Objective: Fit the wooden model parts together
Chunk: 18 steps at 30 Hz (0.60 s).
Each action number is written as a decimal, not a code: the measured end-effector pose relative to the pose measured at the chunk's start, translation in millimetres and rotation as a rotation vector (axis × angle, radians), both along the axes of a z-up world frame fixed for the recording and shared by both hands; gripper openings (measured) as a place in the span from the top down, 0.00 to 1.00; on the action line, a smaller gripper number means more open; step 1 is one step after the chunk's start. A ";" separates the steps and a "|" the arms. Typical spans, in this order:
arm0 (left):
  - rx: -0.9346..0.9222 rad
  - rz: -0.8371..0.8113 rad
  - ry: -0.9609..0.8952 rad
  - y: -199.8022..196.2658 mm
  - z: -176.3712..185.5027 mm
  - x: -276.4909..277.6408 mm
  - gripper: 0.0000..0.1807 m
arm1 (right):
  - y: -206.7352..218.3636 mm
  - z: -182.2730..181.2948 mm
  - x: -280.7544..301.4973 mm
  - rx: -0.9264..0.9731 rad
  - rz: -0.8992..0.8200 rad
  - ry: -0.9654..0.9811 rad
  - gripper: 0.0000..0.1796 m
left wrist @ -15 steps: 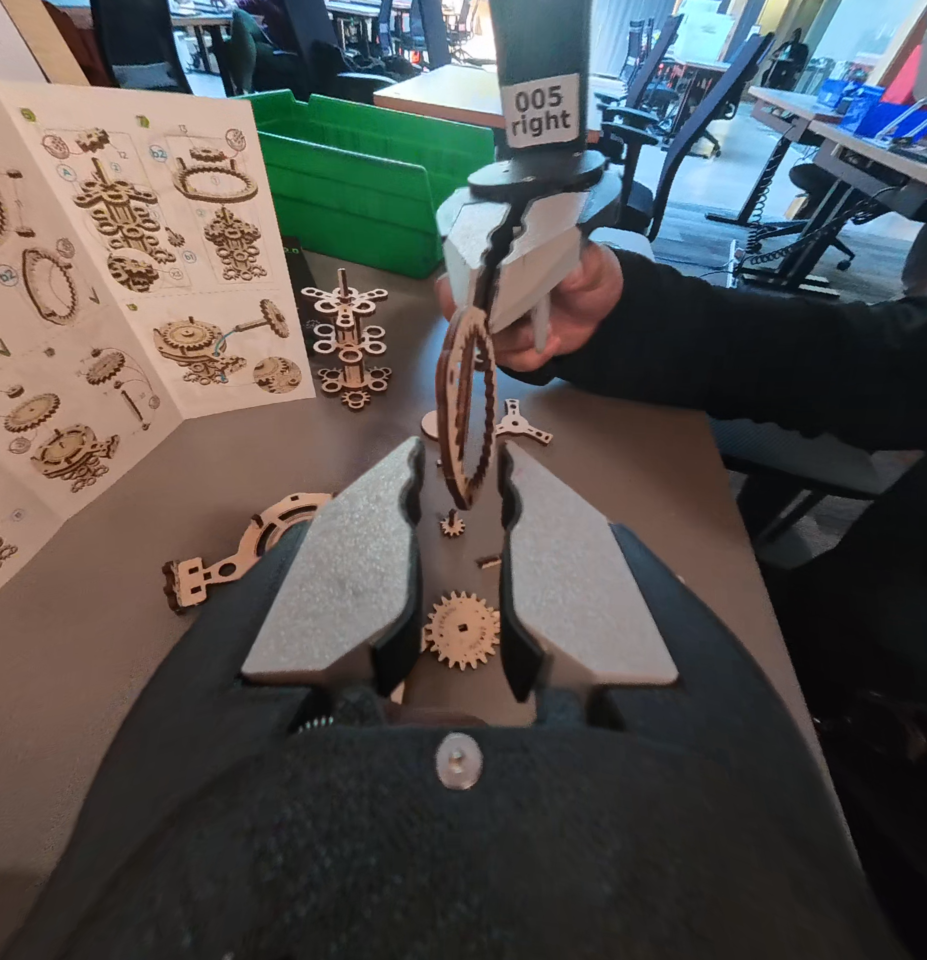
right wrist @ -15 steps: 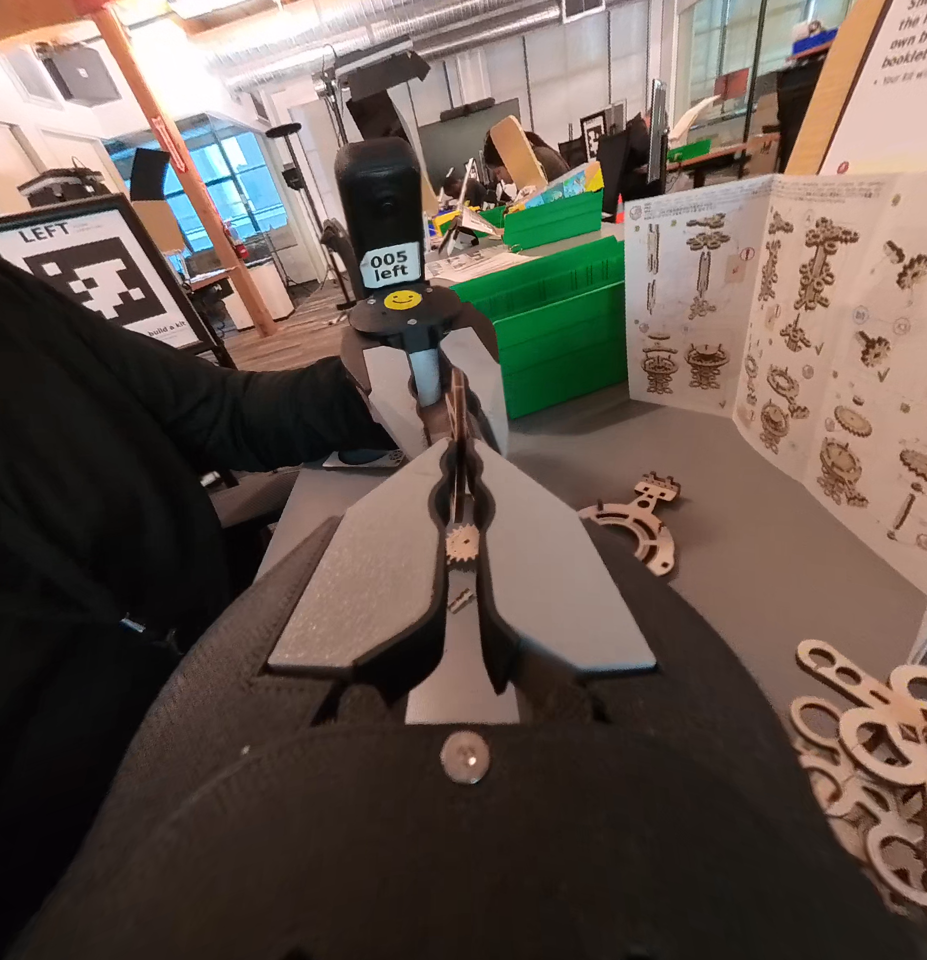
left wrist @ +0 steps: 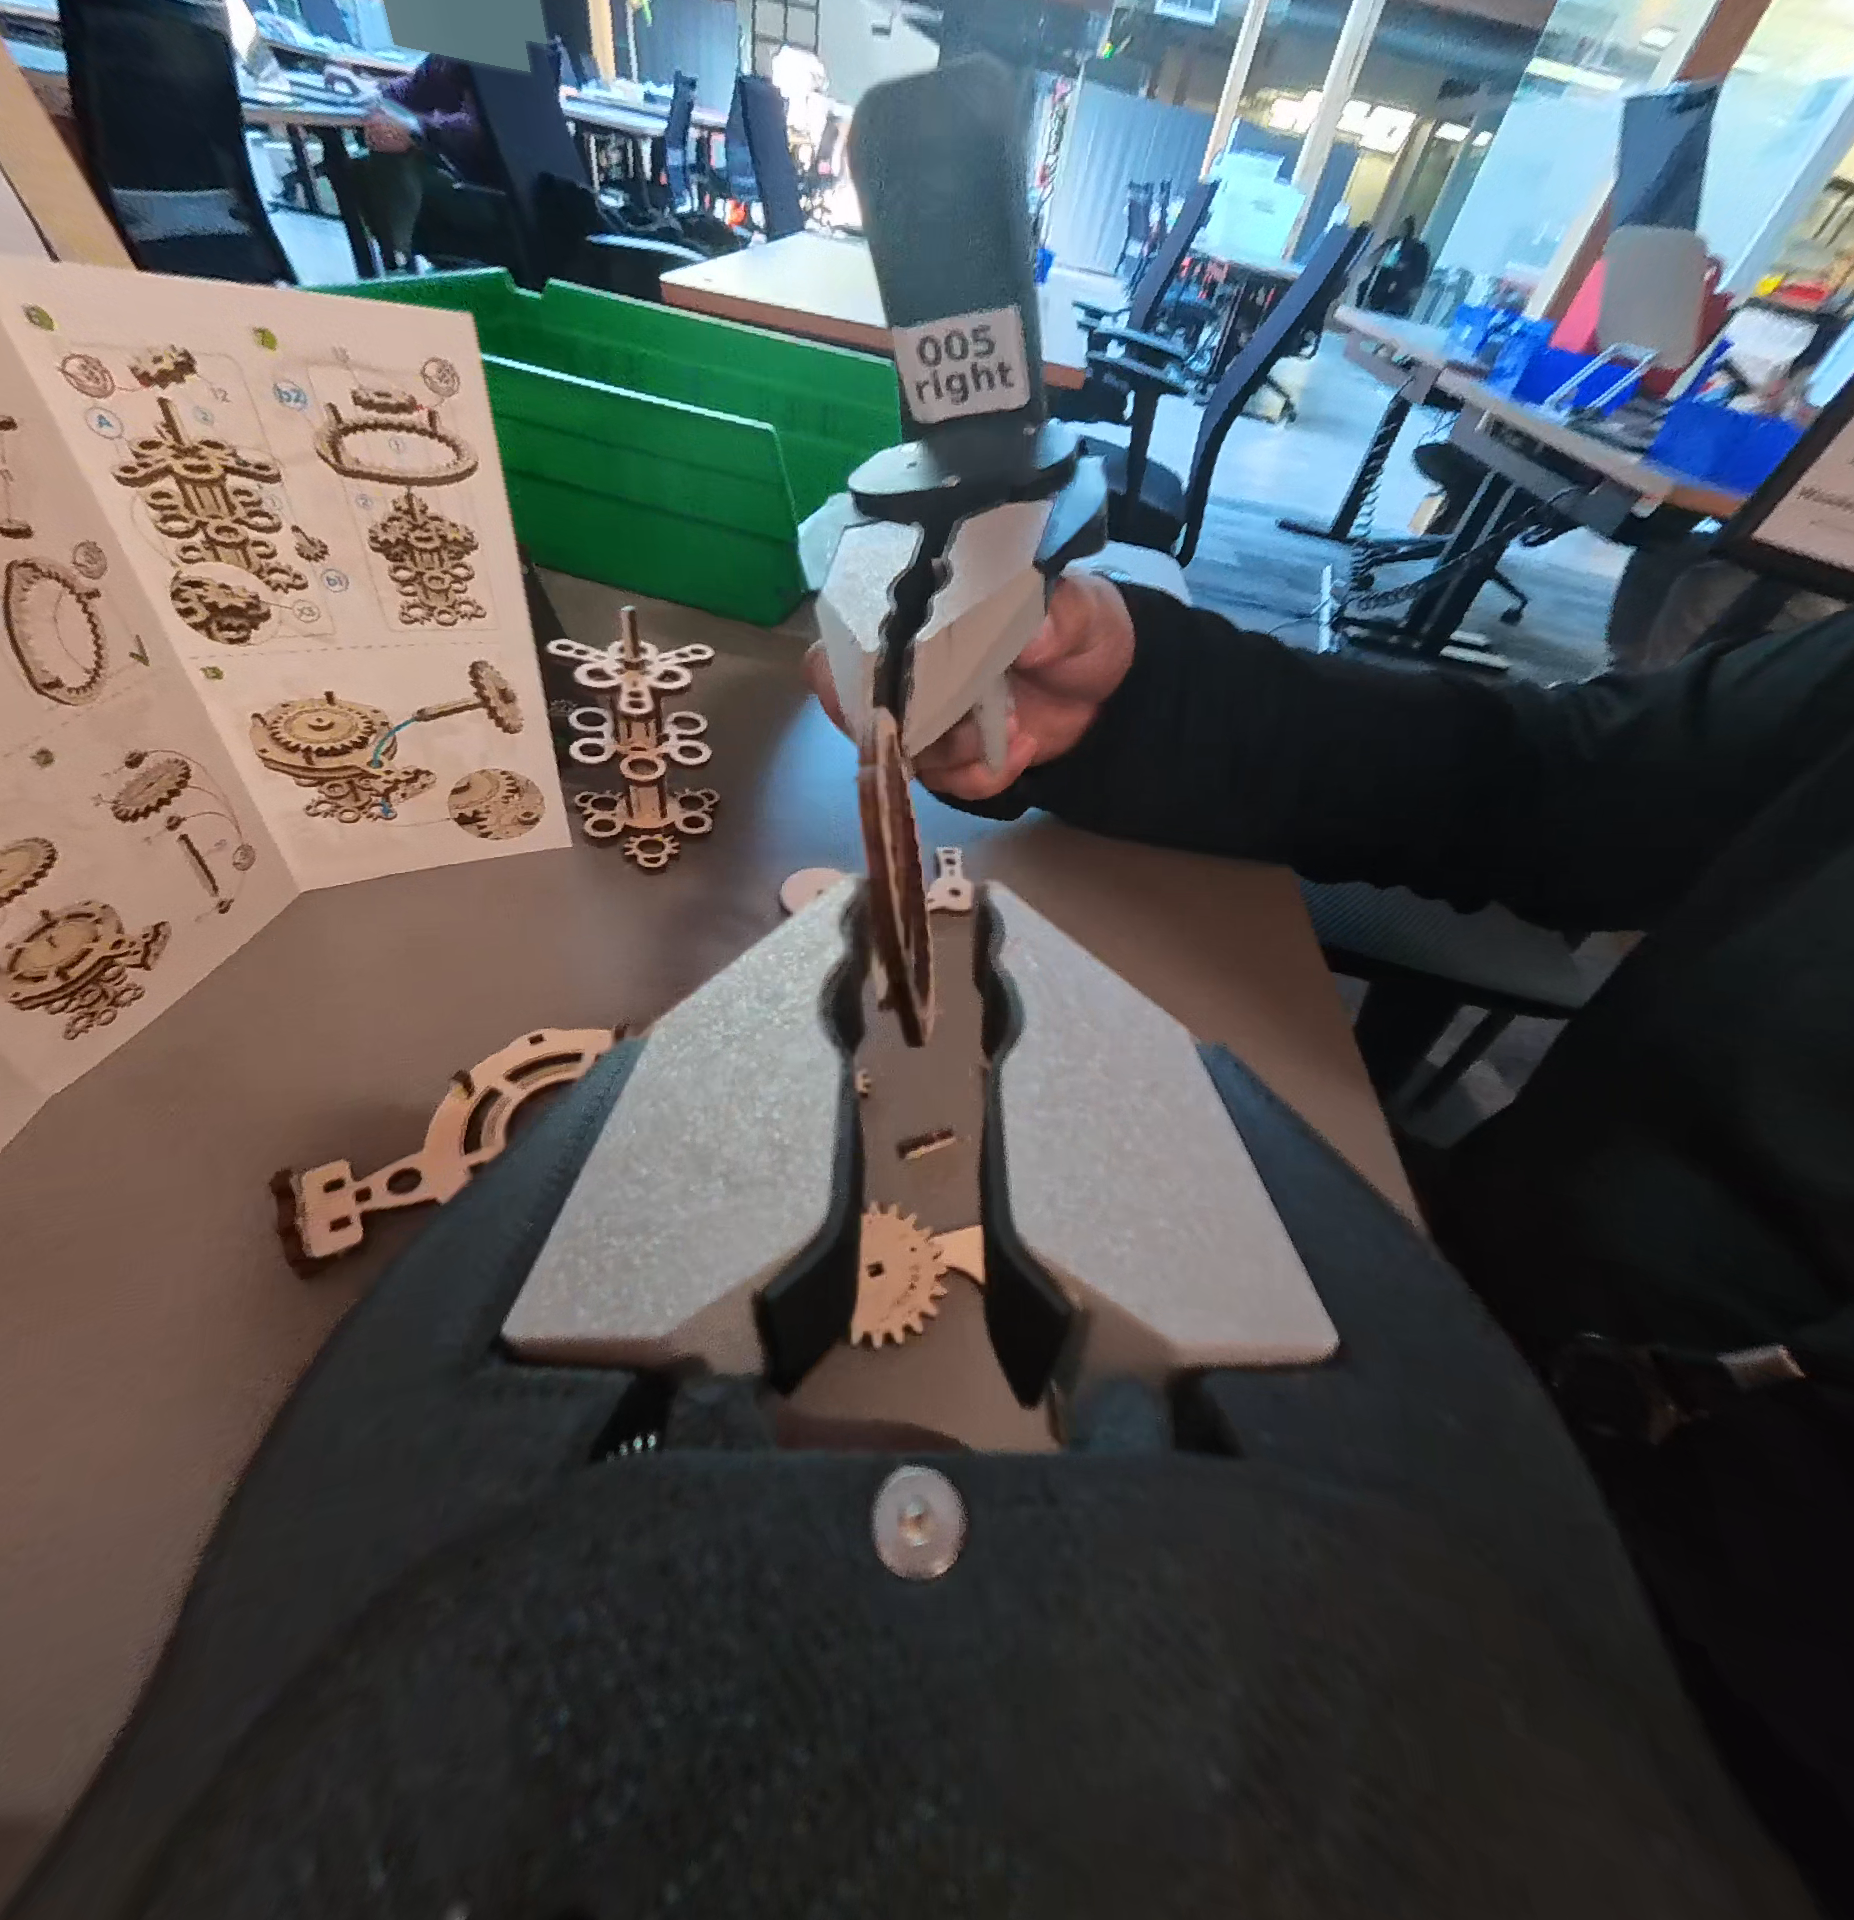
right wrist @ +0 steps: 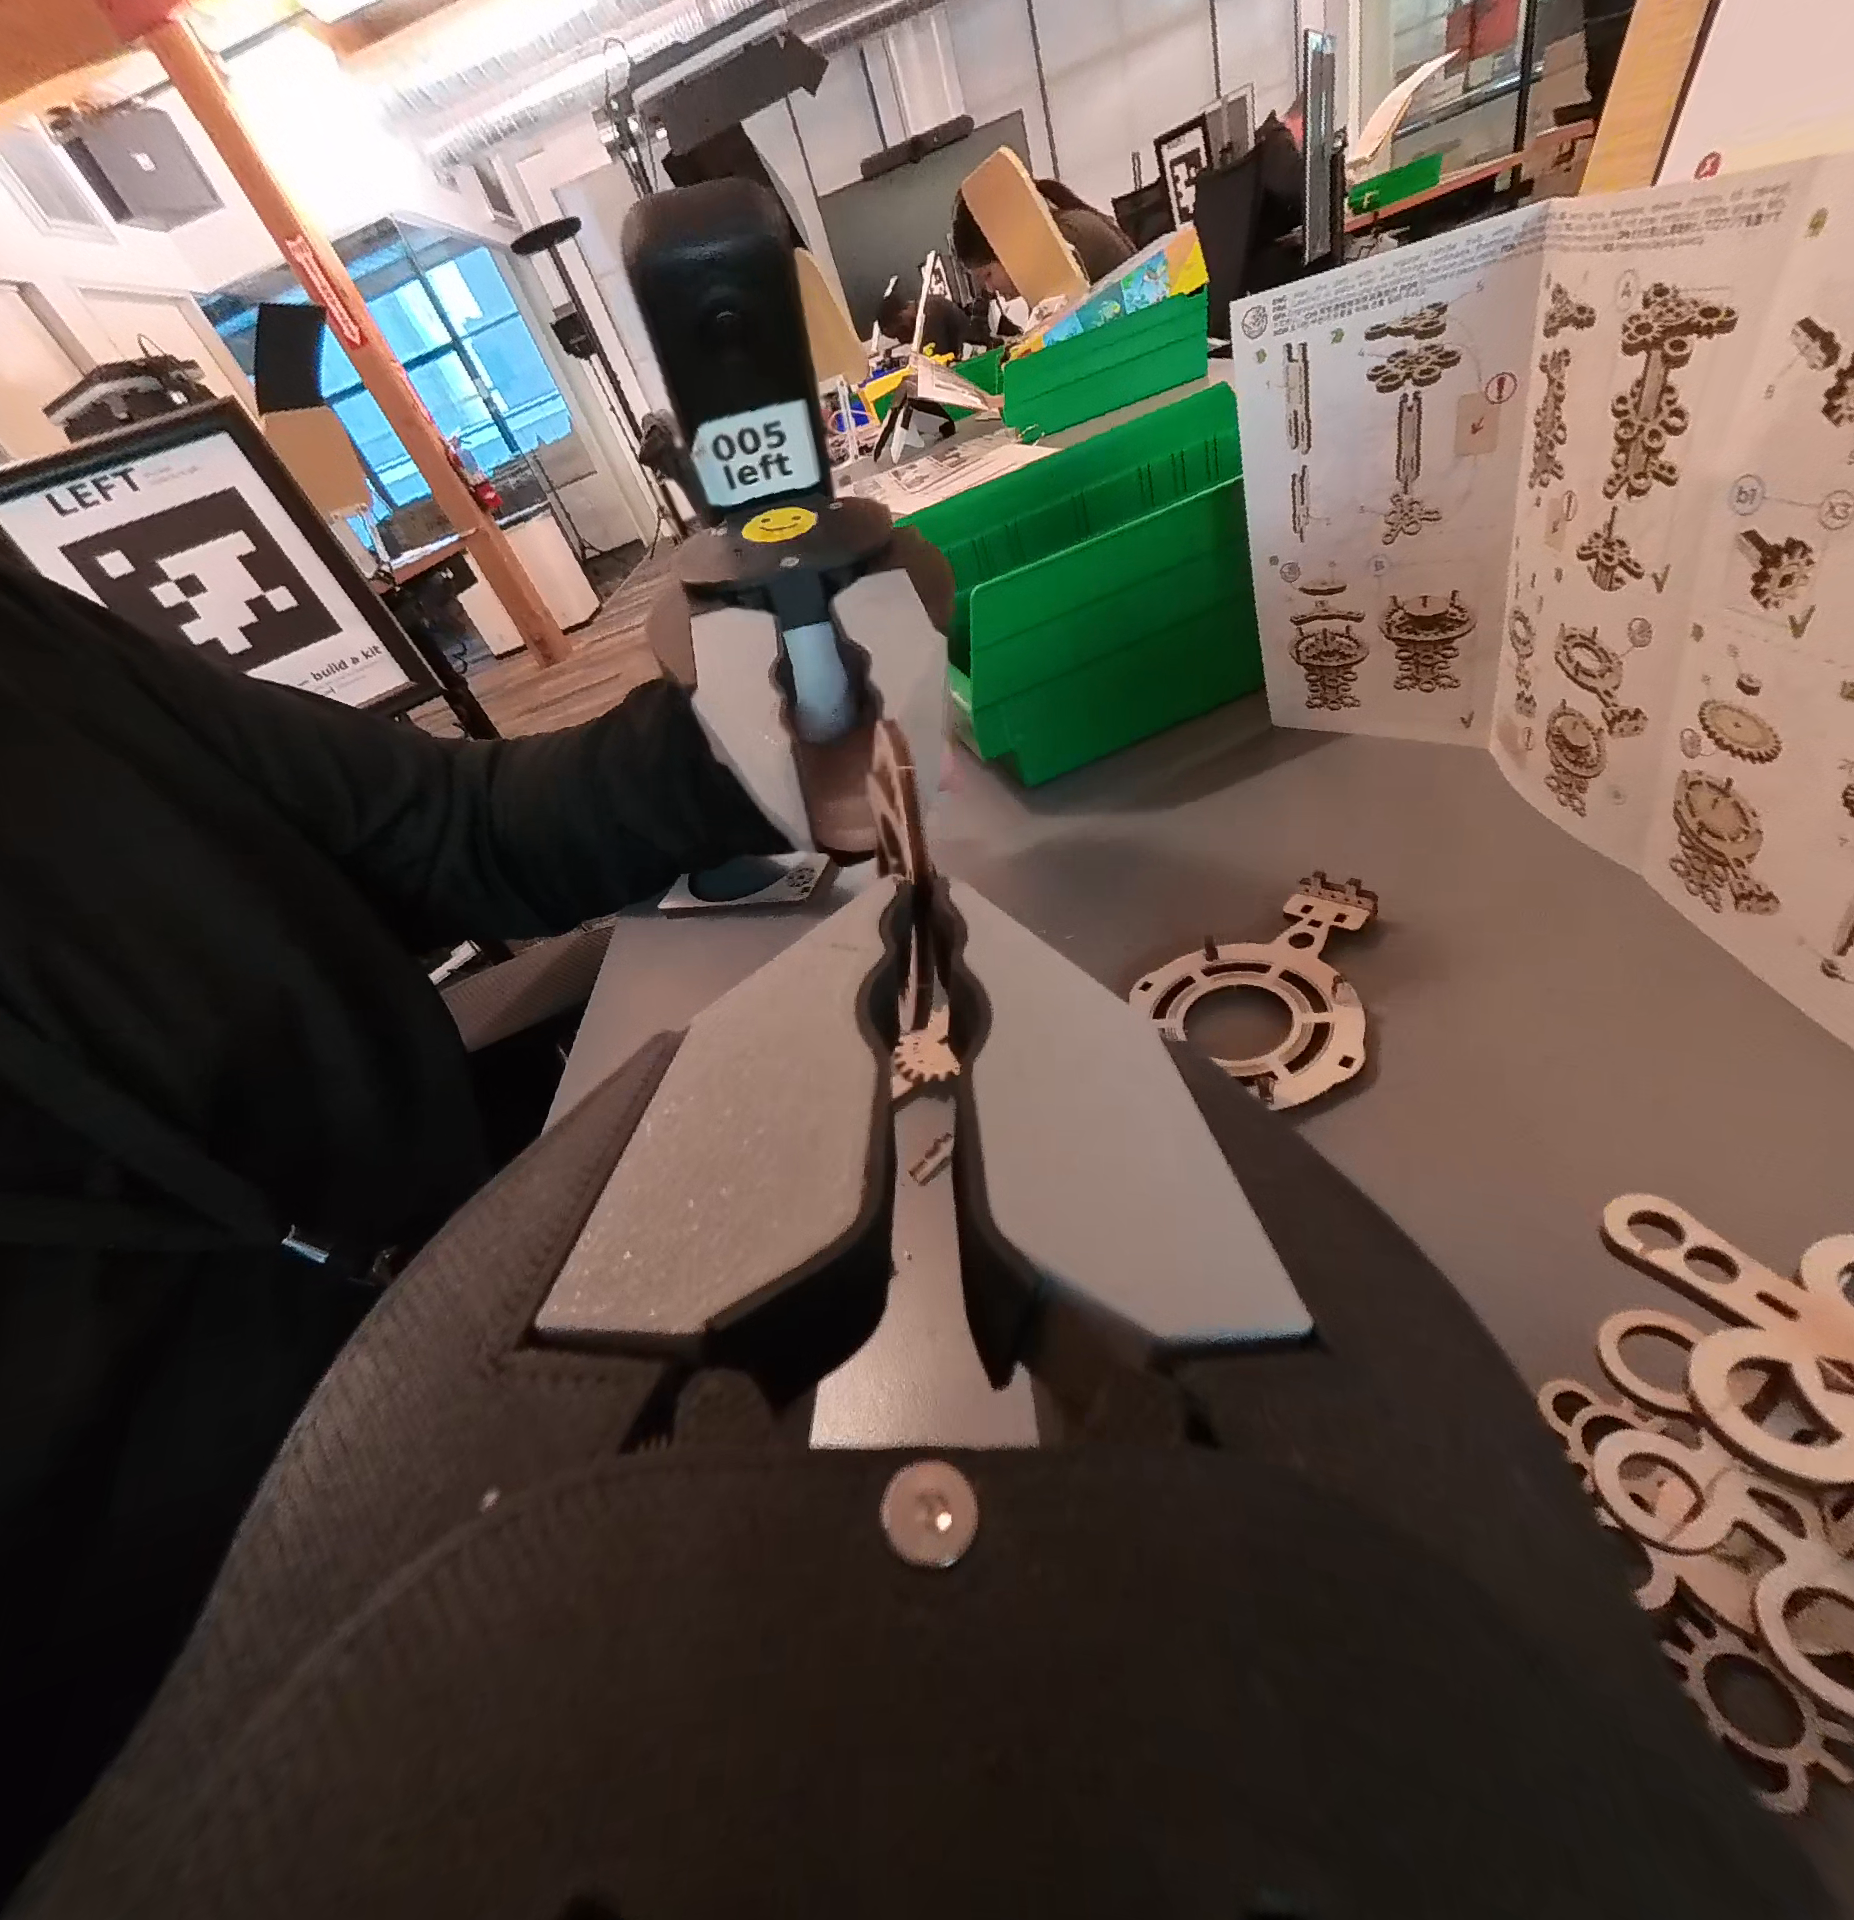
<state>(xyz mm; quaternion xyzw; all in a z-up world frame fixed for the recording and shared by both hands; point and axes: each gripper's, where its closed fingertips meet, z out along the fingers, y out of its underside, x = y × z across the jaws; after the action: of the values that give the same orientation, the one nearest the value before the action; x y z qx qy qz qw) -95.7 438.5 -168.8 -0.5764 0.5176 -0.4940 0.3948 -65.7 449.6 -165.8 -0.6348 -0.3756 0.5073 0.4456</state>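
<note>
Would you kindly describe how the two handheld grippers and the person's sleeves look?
Each gripper, left gripper and right gripper, has two flat speckled-grey fingers with wavy black inner edges, on a black textured body with a silver screw. A dark camera post with a white label stands on each; the left one also bears a yellow smiley sticker. The sleeves are black.

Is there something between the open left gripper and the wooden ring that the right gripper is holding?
Nothing visible blocks it. The dark-edged wooden toothed ring, pinched at its top by the right gripper, hangs edge-on with its lower end already in the gap of the open left gripper. The small wooden gear lies flat on the grey table below.
</note>
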 end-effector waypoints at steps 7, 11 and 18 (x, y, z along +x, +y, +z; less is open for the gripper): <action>-0.042 -0.054 -0.003 -7.4 0.6 -2.2 0.98 | -3.9 -2.7 -2.8 0.021 0.015 -0.033 1.00; -0.076 -0.092 0.028 -13.6 -3.3 -2.9 0.89 | -3.2 -3.2 -1.0 0.030 0.007 -0.044 1.00; -0.075 -0.084 0.025 -10.9 -1.2 -5.8 0.94 | -7.9 -3.9 -1.4 0.047 0.025 -0.068 1.00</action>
<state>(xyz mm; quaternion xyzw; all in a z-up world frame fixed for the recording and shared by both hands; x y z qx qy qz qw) -101.5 427.7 -170.1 -0.5746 0.5273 -0.5219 0.3455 -67.2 441.7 -169.7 -0.6362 -0.4103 0.4821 0.4410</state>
